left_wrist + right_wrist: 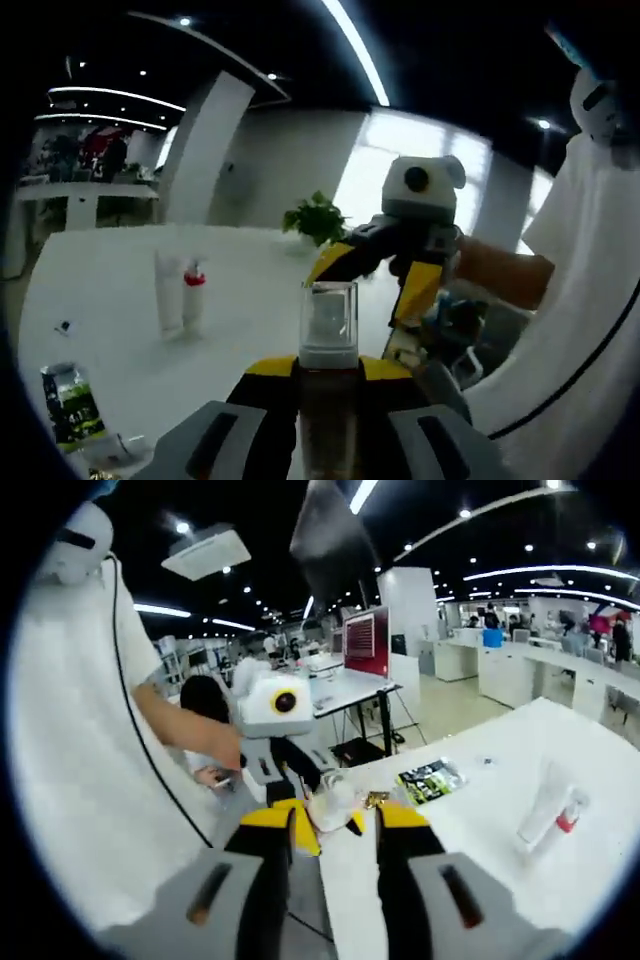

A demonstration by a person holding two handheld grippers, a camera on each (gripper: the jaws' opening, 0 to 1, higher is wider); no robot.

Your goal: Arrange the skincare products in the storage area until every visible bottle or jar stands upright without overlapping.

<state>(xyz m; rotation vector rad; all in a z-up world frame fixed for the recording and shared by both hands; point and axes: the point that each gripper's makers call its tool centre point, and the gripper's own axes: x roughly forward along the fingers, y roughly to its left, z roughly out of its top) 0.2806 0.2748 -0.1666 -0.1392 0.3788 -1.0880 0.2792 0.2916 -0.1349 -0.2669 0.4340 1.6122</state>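
My left gripper (328, 378) is shut on an amber bottle (326, 425) with a clear square cap (327, 318), held upright above the white table (110, 270). Facing it, my right gripper (378, 280) has its yellow-tipped jaws spread apart just behind the cap. In the right gripper view, that gripper (335, 825) is open with the bottle's pale cap (330, 805) between its jaw tips; I cannot tell whether they touch. The left gripper (318, 788) comes in from the far side. A white tube (168, 292) and a red-capped tube (193, 298) stand side by side.
A green and black packet (70, 400) lies at the table's near left; it also shows as the packet (430, 780) beside the two tubes (548, 815). A potted plant (315, 215) stands at the table's far edge. A person in white (80, 740) stands close by.
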